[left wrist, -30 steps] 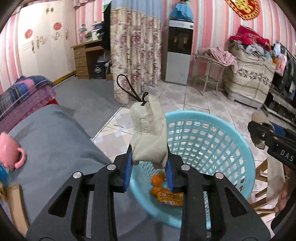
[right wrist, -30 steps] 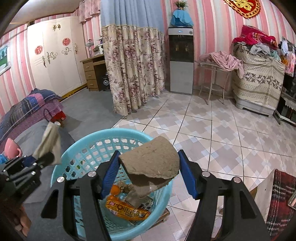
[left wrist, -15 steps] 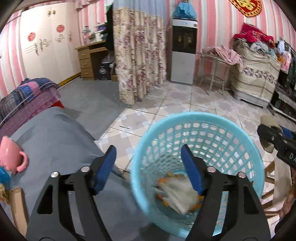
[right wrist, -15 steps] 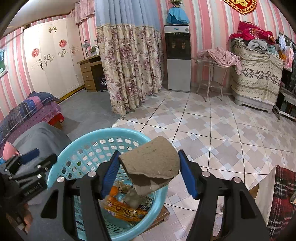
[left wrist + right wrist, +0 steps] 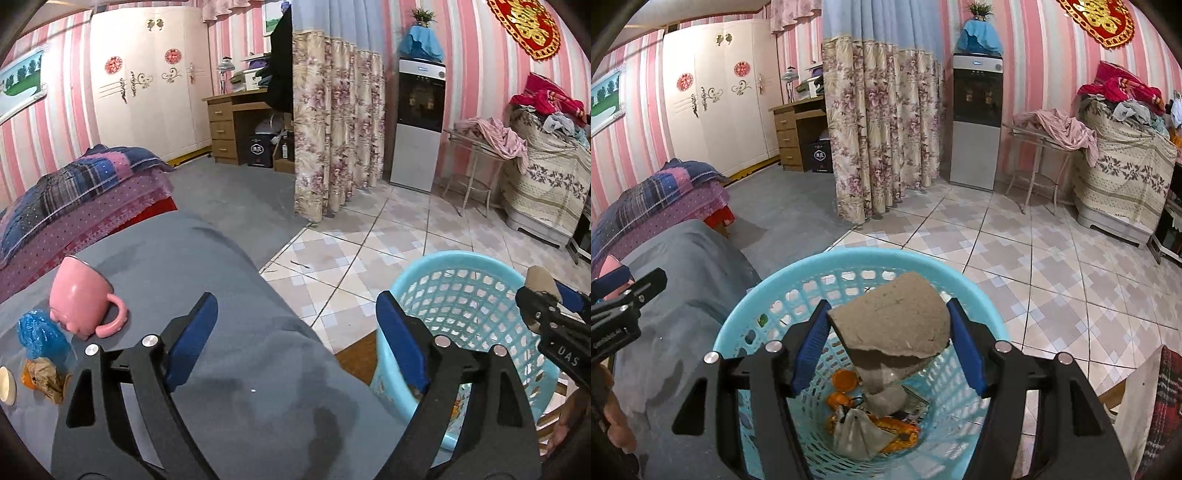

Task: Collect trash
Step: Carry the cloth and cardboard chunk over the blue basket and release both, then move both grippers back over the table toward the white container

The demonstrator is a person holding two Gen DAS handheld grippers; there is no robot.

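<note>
My left gripper [image 5: 295,306] hovers over the grey cloth-covered surface [image 5: 221,280], its jaws opening with nothing between them. The light-blue mesh basket [image 5: 454,256] stands to its right. In the right wrist view my right gripper [image 5: 888,310] is shut on a torn grey-brown cardboard piece [image 5: 890,317], held over the basket [image 5: 849,254]. Inside the basket lie a pale cloth pouch [image 5: 853,432], orange wrappers and an orange cap. On the grey surface at the left sit a blue plastic wad [image 5: 40,332], crumpled brown paper [image 5: 46,378] and a pink mug [image 5: 79,299].
A bed with plaid blankets [image 5: 74,192] lies far left. A floral curtain [image 5: 328,129], a water dispenser [image 5: 419,122] and a wooden desk [image 5: 236,122] stand behind. Tiled floor [image 5: 1052,266] spreads right of the basket. A clothes pile [image 5: 1123,158] fills the far right.
The left gripper let go of the pale pouch, which dropped into the basket. It opened wide and swung left over the grey surface. The right gripper moved over the basket with the cardboard.
</note>
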